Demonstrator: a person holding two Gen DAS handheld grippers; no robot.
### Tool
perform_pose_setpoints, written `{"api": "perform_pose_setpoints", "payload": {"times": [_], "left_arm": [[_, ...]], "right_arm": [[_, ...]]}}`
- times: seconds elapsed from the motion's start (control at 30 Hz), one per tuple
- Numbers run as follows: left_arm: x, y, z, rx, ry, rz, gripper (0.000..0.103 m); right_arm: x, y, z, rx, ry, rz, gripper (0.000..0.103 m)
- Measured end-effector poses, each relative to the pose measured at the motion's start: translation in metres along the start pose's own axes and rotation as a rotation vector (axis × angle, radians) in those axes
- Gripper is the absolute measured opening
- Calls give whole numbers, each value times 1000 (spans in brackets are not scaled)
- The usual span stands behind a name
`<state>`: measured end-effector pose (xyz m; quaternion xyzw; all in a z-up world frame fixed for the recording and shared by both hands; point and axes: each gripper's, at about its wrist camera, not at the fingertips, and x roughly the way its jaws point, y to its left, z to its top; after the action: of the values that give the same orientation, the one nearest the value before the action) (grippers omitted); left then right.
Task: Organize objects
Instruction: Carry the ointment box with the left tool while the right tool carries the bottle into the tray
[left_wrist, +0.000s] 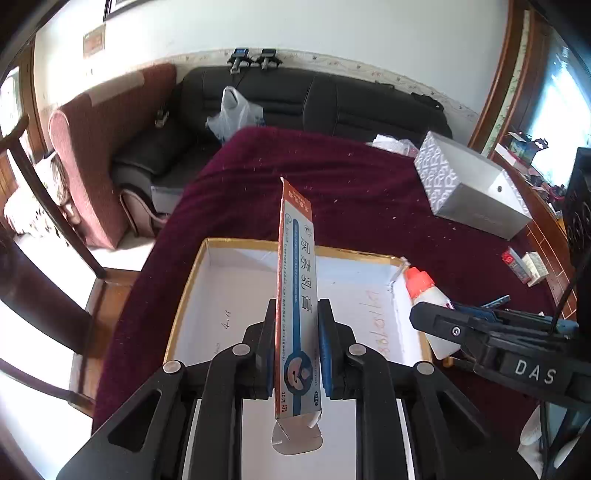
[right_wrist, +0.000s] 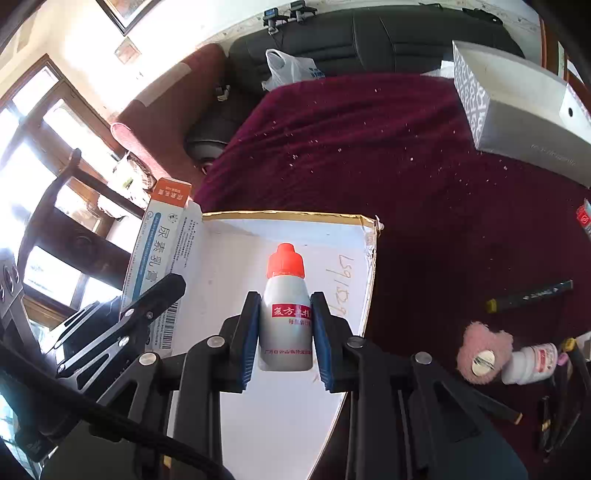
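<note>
The left gripper (left_wrist: 295, 347) is clamped on a long, narrow orange-white-and-blue cardboard carton (left_wrist: 295, 295) printed with Chinese characters; both blue pads press its flat sides near the lower end, and the carton stands on edge, pointing forward and up, with its bottom flap hanging open below the jaws. It is held in the air above a shallow white cardboard tray with a gold-coloured rim (left_wrist: 236, 242), which lies on a dark maroon plush cloth (left_wrist: 332, 177) covering the table. The right gripper (right_wrist: 285, 332) is closed on a small white plastic bottle with an orange-red screw cap (right_wrist: 285, 295) and a red label; the pads grip the bottle body on both sides, cap pointing away from the camera, and the bottle is likewise suspended over the tray interior, near its right wall. Handwritten digits show on the tray floor close to that wall. The two grippers sit side by side, the carton to the left of the bottle, apart from each other. At the far right of the cloth rests a grey rectangular box with a patterned white end (left_wrist: 476, 192). Near the right gripper, on the cloth, lie a pink fuzzy pad (right_wrist: 484, 350), a second small white bottle on its side (right_wrist: 528, 363), and a dark pen-like stick (right_wrist: 532, 297). A black sofa (left_wrist: 314, 99) carrying a white plastic bag (left_wrist: 232, 110) stands beyond the table.
</note>
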<state>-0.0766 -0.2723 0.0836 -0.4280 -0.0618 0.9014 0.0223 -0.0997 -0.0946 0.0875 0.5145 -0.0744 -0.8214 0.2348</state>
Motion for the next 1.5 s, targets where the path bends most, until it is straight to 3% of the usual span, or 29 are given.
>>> {"api": "perform_pose_setpoints", "payload": {"times": [0.37, 0.97, 1.1, 1.2, 1.37, 1.43, 1.5], "left_arm": [[59, 10, -3, -51, 78, -11, 15], [79, -5, -12, -32, 167, -77, 16], [83, 1, -11, -83, 175, -81, 21], [81, 8, -11, -129, 175, -90, 32], [73, 26, -12, -237, 173, -157, 47], [67, 32, -12, -274, 178, -179, 48], [59, 34, -12, -293, 179, -179, 48]], "right_arm": [[52, -15, 8, -4, 32, -79, 25], [66, -10, 6, -82, 2, -177, 25], [66, -10, 5, -92, 0, -175, 25], [65, -12, 6, -83, -3, -166, 27], [53, -12, 6, -65, -23, -139, 30], [42, -11, 5, -62, -46, -136, 44], [24, -13, 4, -44, -82, -115, 50]]}}
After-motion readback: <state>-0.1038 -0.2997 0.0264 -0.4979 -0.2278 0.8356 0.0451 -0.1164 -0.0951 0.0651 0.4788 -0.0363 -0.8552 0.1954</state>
